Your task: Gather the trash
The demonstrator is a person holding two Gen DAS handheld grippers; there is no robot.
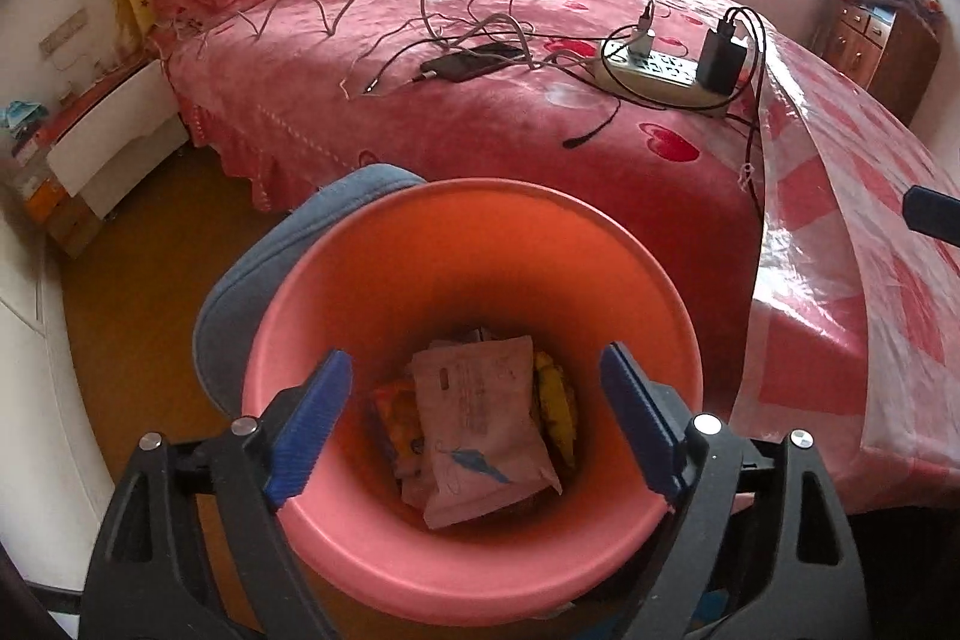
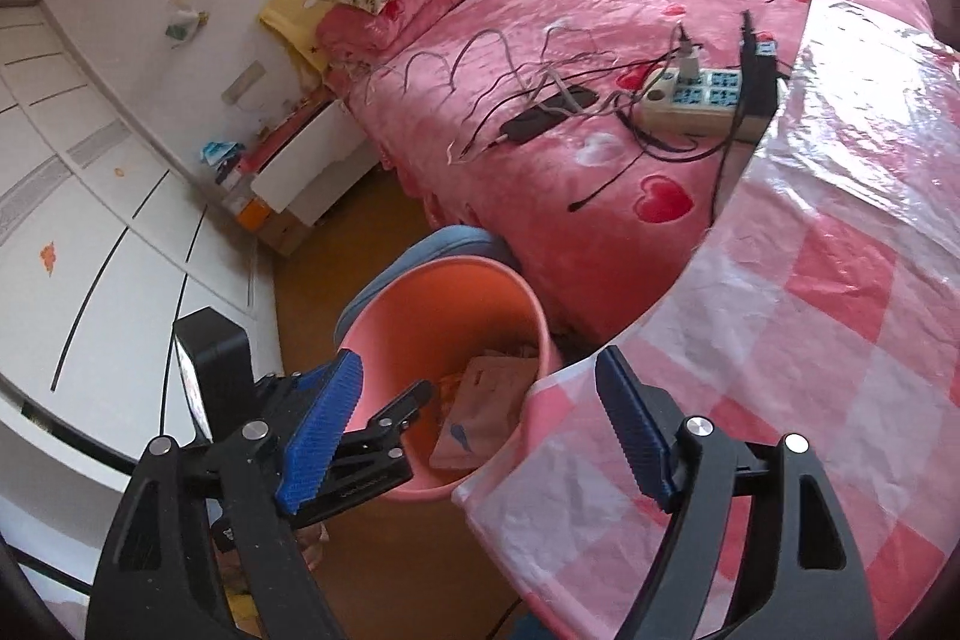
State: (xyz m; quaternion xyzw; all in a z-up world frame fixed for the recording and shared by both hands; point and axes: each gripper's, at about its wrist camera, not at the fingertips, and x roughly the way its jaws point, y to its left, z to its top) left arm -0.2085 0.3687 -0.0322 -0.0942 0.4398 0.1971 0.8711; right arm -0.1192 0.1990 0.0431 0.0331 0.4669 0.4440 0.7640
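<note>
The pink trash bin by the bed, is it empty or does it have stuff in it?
Not empty. The pink trash bin holds a pale wrapper lying on orange and yellow packets at the bottom, well below the rim.

Both hand-held grippers (image 1: 474,415) (image 2: 480,424) open, empty

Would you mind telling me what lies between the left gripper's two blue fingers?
In the left wrist view, the open left gripper frames the pink trash bin, with a pale wrapper inside it; nothing is gripped.

Power strip (image 1: 660,75) on pink bed (image 1: 480,118)
</note>
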